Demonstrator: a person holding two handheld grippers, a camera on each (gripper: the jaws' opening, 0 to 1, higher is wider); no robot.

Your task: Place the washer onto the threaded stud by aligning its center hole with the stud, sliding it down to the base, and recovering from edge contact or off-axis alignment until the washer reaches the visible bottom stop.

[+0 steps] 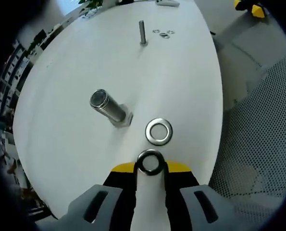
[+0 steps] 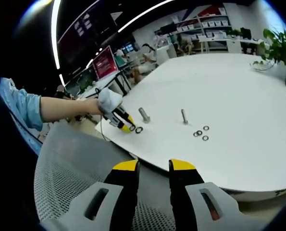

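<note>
Pretty simple look: black jaws capped with yellow tips are seen on the left gripper (image 1: pixel 151 168) and the right gripper (image 2: pixel 154 168), each carried on pale grey mounts with slotted cutouts. A rolled-up light blue denim-type sleeve (image 2: pixel 18 107) is worn on the arm.

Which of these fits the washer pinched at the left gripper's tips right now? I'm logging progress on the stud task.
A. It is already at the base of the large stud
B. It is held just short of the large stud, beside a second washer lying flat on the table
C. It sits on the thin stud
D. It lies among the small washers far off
B: the held washer sits at the left gripper tips, the loose washer lies flat on the table, and the large stud is bare.
</note>
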